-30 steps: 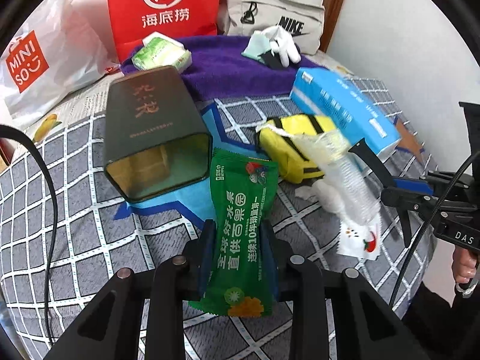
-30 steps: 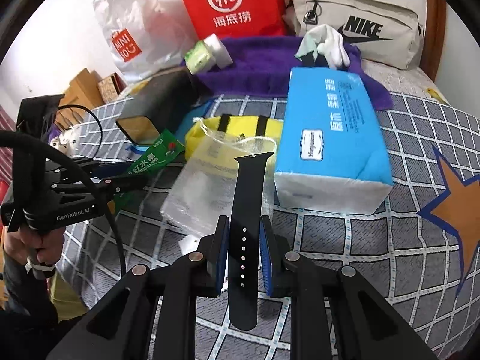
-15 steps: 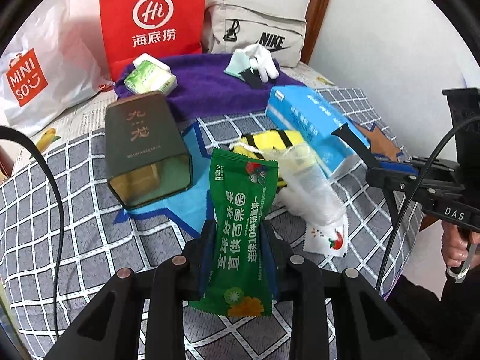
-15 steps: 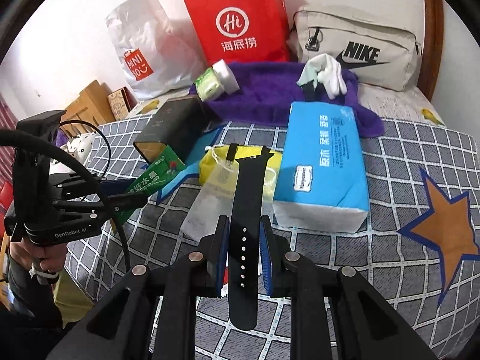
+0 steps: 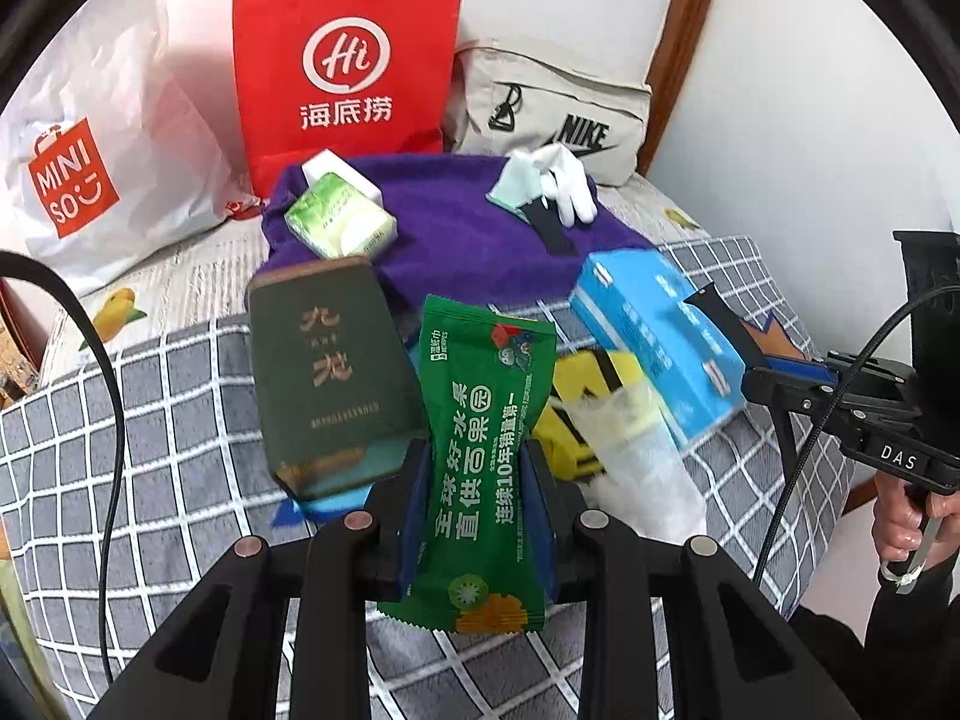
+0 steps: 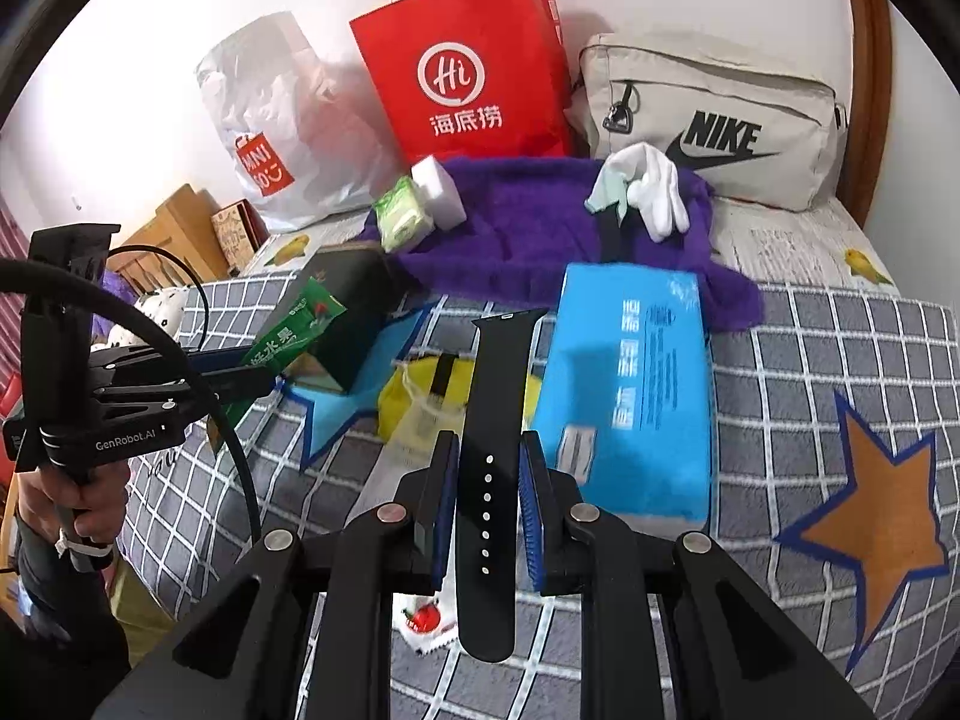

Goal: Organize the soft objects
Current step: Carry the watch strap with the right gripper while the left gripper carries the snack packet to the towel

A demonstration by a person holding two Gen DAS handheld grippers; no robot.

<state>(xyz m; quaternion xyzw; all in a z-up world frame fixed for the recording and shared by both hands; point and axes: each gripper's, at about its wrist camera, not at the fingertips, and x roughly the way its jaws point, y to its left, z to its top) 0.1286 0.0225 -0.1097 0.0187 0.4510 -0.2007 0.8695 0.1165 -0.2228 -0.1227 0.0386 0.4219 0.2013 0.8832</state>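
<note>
**Green packet and black strap, both lifted higher above the bed**

Green foil fills the middle of the left view: the left tool (image 5: 477,495) pinches a snack packet (image 5: 486,420) between its blue pads, and since a second ago it has risen, so the bed (image 5: 180,420) and everything on it look smaller and farther below. The right tool (image 6: 487,501) has climbed too, its pads pressed on a black watch strap (image 6: 495,456); more of the wall and the bags at the head of the bed now show.

The packet stands upright in the grip, crinkled at the waist, with white print and fruit pictures at its lower edge. The strap hangs lengthwise between the pads, a row of small holes along it, its lower end free below the fingers.

Beneath them, on the grey checked cover, lie a dark green box (image 5: 330,372) on its side, a blue tissue pack (image 6: 636,396), a yellow pouch (image 5: 585,396) with a clear plastic bag (image 5: 636,450) over it, and a small sachet with a tomato print (image 6: 423,618). Farther back a purple towel (image 6: 528,222) carries a green-and-white pack (image 5: 339,222) and a white glove (image 6: 657,189). Against the wall stand a red paper bag (image 5: 348,66), a white shopping bag (image 5: 90,138) and a beige pouch (image 6: 714,120). The box's open end is blurred, so its contents cannot be made out.
</note>
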